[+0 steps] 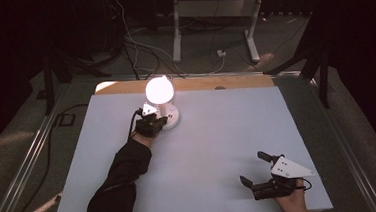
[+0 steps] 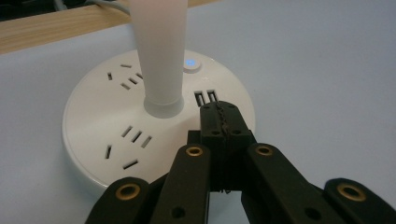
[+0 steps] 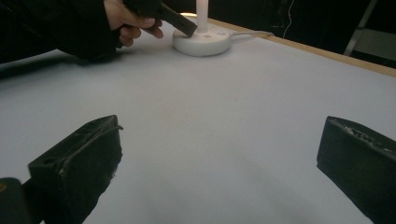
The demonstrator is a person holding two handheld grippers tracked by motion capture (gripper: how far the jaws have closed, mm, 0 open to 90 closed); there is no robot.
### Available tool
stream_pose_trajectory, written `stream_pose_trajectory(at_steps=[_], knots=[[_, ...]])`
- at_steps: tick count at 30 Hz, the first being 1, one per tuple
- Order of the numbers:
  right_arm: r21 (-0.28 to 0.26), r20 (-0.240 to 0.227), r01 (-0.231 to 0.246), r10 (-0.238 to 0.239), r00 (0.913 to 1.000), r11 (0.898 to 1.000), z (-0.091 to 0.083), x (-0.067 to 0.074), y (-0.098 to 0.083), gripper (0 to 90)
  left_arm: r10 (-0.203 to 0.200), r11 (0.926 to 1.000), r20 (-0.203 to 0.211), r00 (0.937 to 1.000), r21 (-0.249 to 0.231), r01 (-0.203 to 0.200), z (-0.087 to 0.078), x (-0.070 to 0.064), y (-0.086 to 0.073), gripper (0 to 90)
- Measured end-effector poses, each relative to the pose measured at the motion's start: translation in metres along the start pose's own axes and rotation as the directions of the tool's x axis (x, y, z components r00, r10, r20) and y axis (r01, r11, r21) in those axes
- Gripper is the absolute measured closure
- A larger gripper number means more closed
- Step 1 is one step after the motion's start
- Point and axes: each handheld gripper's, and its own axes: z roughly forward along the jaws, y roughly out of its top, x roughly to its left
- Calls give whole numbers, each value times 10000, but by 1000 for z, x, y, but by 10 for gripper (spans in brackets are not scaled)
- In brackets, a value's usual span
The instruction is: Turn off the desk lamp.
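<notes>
While the lamp (image 1: pixel 160 90) is glowing at the far edge of the white table (image 1: pixel 214 149), the left gripper (image 1: pixel 158 122) is sitting right on its base with jaws clamped together on nothing.

In the left gripper view the closed tips of that gripper are hovering over or touching the round white base (image 2: pixel 100 116) just in front of the USB ports (image 2: pixel 206 97), a little to the side of the lamp's stem (image 2: pixel 161 56), with the small blue-lit button (image 2: pixel 191 63) sitting past them; can't quite tell if the tips are actually pressing down. The right gripper (image 1: pixel 255 174) is hanging out well away from the lamp, near the table's front corner, jaws spread wide with only bare tabletop between them. From there the lamp base is showing far off, with the person's left hand (image 3: pixel 128 21) just beside it.
</notes>
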Motion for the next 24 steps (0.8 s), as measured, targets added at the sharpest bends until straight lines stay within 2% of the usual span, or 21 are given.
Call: stream_pose_trajectory(at_steps=[10,15,18,19,24], knots=[[13,-18,-1,1,10000,10000,0,0,0,0,-45,10000,-74,10000,24,45,0,1,0,900],[40,-10,33,-33,10000,10000,0,1,0,0,135,9999,-157,9998,72,-134,0,0,1,900],[4,5,22,-22,10000,10000,0,1,0,0,-74,9998,-27,10000,161,75,0,2,3,900],[-3,15,17,-17,10000,10000,0,0,0,0,109,9999,79,9999,-71,-108,-2,0,5,900],[5,10,-38,38,10000,10000,0,0,0,0,164,9998,60,9998,-91,-163,-5,-2,12,900]])
